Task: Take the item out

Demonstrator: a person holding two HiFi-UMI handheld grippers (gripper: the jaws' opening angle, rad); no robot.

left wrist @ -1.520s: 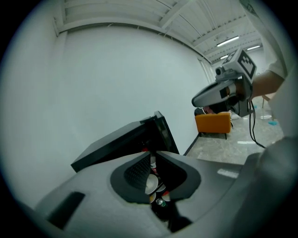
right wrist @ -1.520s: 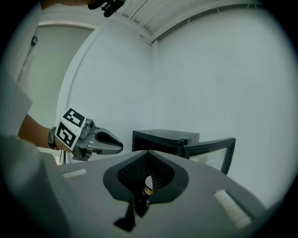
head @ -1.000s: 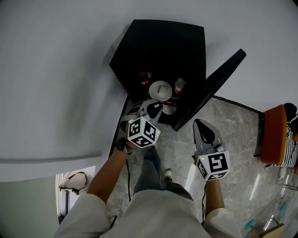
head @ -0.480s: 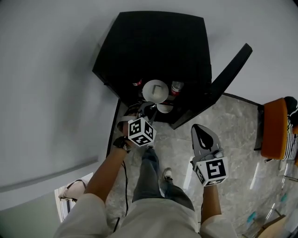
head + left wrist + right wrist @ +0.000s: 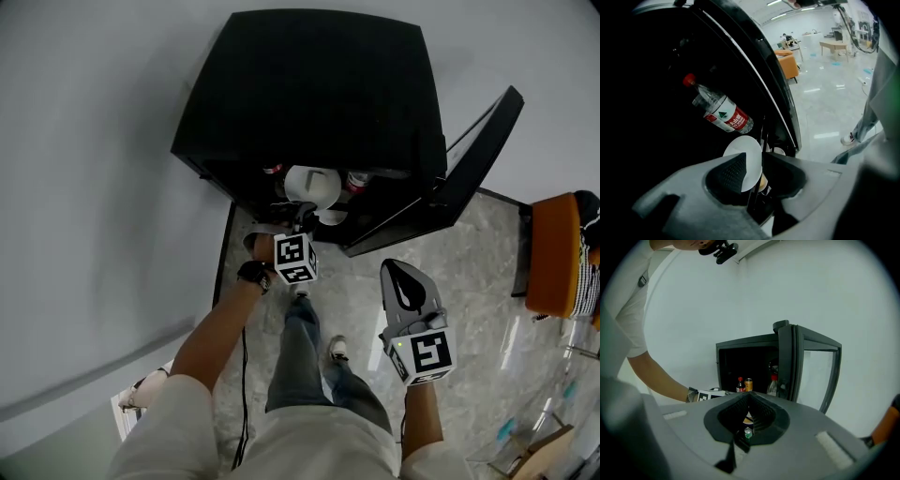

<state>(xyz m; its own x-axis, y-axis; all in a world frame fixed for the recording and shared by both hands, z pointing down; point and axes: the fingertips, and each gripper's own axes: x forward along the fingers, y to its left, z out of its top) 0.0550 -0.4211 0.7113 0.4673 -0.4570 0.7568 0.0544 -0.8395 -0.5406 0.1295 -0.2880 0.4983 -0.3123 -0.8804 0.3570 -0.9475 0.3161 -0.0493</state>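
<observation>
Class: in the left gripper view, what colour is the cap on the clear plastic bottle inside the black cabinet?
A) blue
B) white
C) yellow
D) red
D: the bottle carries a plainly red cap at its upper-left end, the same colour as its label.

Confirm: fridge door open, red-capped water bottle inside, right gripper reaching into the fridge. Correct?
One slip: the left gripper reaches into the fridge, jaws opening with a white disc showing between them. The right gripper hangs outside above the floor, jaws together. The head view shows it. The door is open and the red-capped water bottle is inside.
</observation>
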